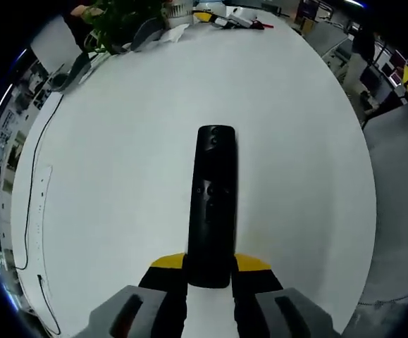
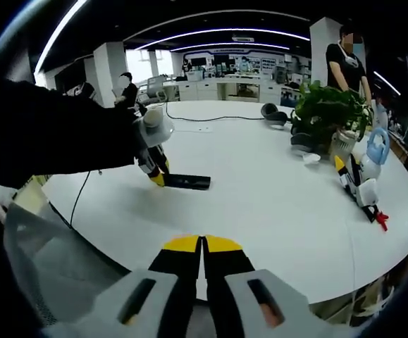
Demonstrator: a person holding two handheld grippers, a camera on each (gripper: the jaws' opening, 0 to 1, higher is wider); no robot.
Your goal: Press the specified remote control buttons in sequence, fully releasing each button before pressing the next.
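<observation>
A long black remote control points away from me over the white table, buttons facing up. My left gripper is shut on its near end, yellow-tipped jaws on either side. In the right gripper view the same remote lies flat just above the table, held by the left gripper at the end of a dark sleeve. My right gripper hangs near the table's front edge, jaws closed together with nothing between them, well short of the remote.
A potted plant, dark headphones, a white-and-blue toy and a red-tipped tool stand at the right of the table. A black cable runs across the far side. People stand beyond the table.
</observation>
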